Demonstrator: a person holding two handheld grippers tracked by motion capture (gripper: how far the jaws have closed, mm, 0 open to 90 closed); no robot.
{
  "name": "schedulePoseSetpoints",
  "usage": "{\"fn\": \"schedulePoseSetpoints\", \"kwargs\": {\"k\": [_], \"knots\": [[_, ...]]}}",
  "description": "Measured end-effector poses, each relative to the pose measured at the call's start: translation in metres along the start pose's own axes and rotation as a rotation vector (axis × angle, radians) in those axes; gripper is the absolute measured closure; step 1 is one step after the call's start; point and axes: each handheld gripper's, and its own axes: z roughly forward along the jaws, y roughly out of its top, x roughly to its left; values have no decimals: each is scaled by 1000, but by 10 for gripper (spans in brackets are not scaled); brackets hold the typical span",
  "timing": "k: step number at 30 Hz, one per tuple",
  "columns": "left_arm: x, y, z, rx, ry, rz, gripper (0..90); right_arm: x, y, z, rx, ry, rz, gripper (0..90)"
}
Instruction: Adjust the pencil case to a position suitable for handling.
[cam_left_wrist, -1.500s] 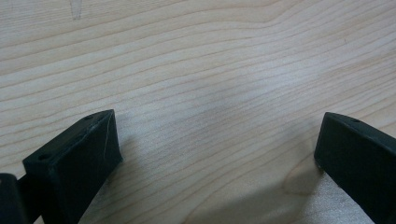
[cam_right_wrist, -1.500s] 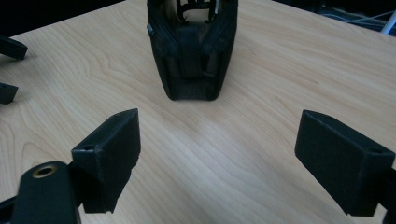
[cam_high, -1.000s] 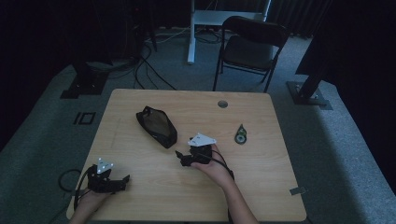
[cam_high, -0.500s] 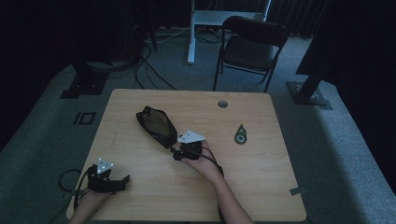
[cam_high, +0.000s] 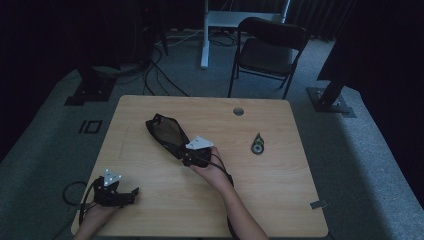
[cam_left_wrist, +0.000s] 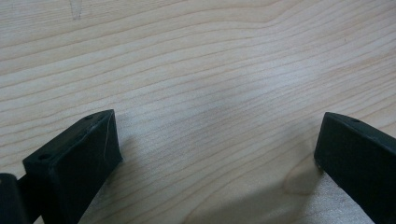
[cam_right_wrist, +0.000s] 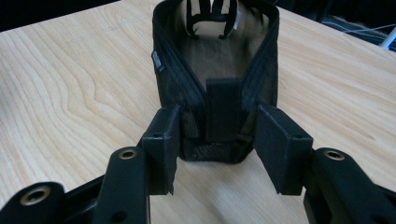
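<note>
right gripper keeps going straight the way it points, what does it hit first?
The black mesh pouch: its near end already sits between the open jaws of the right gripper, so it would likely meet the strap there almost at once.

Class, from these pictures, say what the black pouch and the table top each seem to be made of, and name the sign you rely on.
Black pouch: seemingly see-through mesh fabric with stitched woven edging, matte; the table shows faintly through it. Table top: pale wood or wood-look laminate, smooth; grain lines run across it.
</note>
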Motion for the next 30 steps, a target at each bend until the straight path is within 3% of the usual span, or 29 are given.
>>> {"fn": "schedulePoseSetpoints", "kwargs": {"k": [6,11,14,17,30], "knots": [[0,0,0,0,0,0,4,1,4,8,21,8,16,557],[0,0,0,0,0,0,4,2,3,13,59,28,68,620],[0,0,0,0,0,0,4,3,2,15,62,27,60,650],[0,0,0,0,0,0,4,5,1,16,47,-7,33,723],[0,0,0,0,0,0,4,-1,-5,9,23,-9,71,730]]}}
